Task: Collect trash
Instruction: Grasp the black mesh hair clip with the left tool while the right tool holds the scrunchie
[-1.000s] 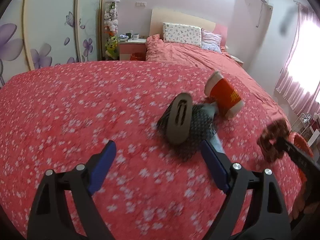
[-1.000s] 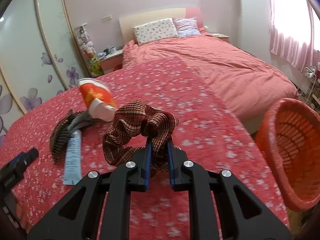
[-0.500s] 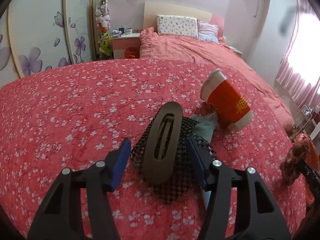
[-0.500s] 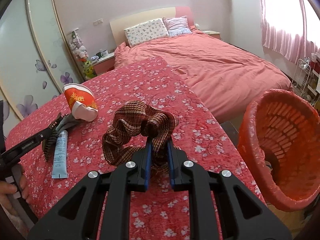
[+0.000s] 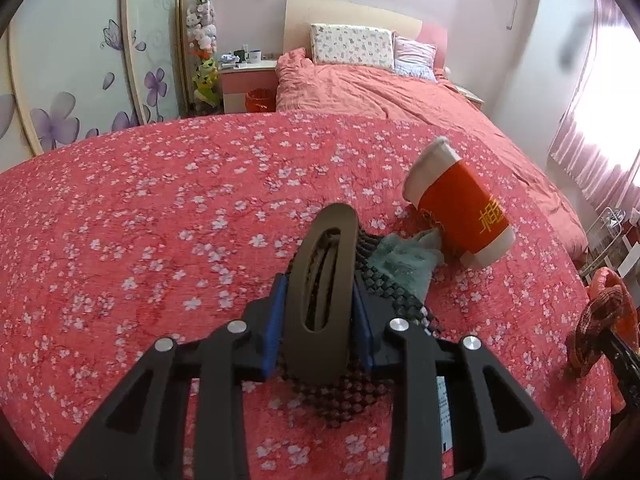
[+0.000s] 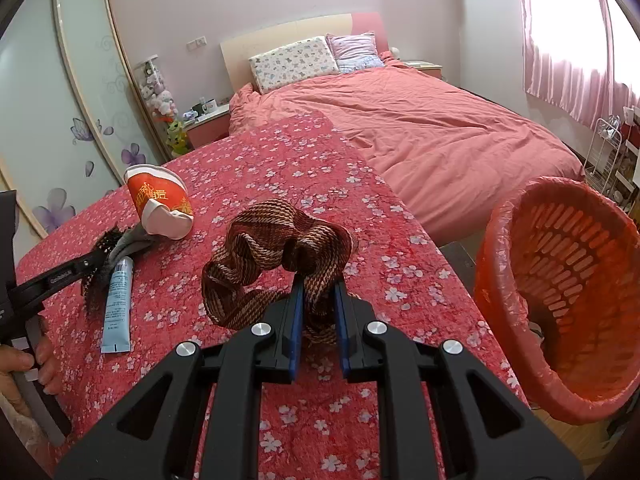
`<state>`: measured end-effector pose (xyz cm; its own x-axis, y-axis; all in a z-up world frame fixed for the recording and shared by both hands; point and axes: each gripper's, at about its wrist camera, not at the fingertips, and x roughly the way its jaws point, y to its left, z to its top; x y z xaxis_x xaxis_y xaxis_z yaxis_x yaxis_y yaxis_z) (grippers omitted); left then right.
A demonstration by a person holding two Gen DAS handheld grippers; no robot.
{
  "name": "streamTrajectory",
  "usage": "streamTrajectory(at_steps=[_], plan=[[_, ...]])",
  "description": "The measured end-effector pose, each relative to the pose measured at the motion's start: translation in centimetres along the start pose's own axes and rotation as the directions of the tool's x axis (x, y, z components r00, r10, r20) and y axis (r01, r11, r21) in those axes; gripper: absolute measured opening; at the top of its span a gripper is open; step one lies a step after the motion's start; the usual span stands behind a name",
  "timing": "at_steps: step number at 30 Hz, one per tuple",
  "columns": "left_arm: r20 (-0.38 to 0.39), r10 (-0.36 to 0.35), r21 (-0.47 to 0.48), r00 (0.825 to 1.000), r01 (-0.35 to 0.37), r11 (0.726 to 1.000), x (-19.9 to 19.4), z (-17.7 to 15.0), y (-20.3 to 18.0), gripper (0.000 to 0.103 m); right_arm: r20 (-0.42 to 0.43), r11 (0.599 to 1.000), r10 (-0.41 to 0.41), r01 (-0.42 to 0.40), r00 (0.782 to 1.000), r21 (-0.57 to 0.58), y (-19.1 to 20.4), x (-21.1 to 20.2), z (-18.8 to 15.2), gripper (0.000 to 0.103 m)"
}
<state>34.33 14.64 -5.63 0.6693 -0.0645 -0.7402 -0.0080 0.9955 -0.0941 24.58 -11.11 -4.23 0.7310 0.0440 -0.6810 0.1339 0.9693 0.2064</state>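
My left gripper [image 5: 318, 320] is shut on a dark brown hair clip with black mesh [image 5: 324, 292], low over the red flowered cloth. A red paper cup [image 5: 460, 208] lies tipped beside it on a grey-green rag [image 5: 408, 258]. My right gripper [image 6: 316, 320] is shut on a brown striped scrunchie [image 6: 276, 256] and holds it above the table's right part, left of the orange trash basket [image 6: 560, 292]. In the right wrist view the cup [image 6: 158, 204], a blue tube [image 6: 118, 300] and the left gripper [image 6: 60, 276] sit at the left.
The table with the red flowered cloth [image 5: 160, 220] ends at its right edge next to the basket. A bed with a pink cover [image 6: 420, 128] stands behind it. A wardrobe with flower doors [image 5: 80, 60] is at the left, a wire rack [image 6: 608, 148] at the right.
My left gripper moved forward to the hair clip and closed on it. My right gripper carried the scrunchie to the right, nearer the basket.
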Motion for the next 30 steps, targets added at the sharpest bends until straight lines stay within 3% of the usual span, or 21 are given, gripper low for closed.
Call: streamTrajectory(at_steps=[4, 5, 7, 8, 12, 16, 24, 30], plan=[[0.002, 0.011, 0.009, 1.000, -0.011, 1.000, -0.9, -0.5, 0.4, 0.033, -0.001, 1.000, 0.002, -0.002, 1.000, -0.004, 0.0, 0.0, 0.0, 0.015], [-0.001, -0.009, 0.001, 1.000, 0.009, 1.000, -1.0, -0.7, 0.6, 0.045, -0.002, 1.000, 0.003, -0.003, 1.000, -0.007, 0.0, -0.1, 0.0, 0.014], [0.013, -0.035, -0.012, 0.999, 0.035, 0.999, -1.7, -1.0, 0.9, 0.057, -0.002, 1.000, 0.002, -0.002, 1.000, -0.009, 0.1, -0.1, -0.1, 0.014], [0.028, -0.044, -0.010, 0.999, 0.044, 0.999, -2.2, -1.2, 0.9, 0.058, -0.003, 1.000, 0.001, -0.001, 1.000, -0.010, 0.0, -0.1, -0.1, 0.014], [0.060, -0.034, 0.004, 0.998, 0.034, 0.999, -3.1, -0.7, 0.8, 0.058, -0.003, 1.000, 0.001, -0.001, 1.000, -0.011, 0.0, -0.1, -0.1, 0.014], [0.027, -0.009, -0.010, 1.000, 0.010, 1.000, -1.7, 0.4, 0.6, 0.041, -0.004, 1.000, 0.001, -0.001, 1.000, -0.011, 0.0, -0.1, -0.1, 0.014], [-0.015, 0.020, 0.022, 1.000, -0.020, 1.000, 0.9, 0.9, -0.3, 0.040, -0.014, 1.000, -0.005, 0.005, 1.000, -0.017, 0.1, 0.2, 0.0, 0.014], [-0.022, 0.030, 0.043, 0.999, -0.029, 0.999, 1.3, 0.5, -0.6, 0.032, -0.017, 1.000, -0.007, 0.007, 1.000, -0.018, 0.3, 0.3, -0.1, 0.014]])
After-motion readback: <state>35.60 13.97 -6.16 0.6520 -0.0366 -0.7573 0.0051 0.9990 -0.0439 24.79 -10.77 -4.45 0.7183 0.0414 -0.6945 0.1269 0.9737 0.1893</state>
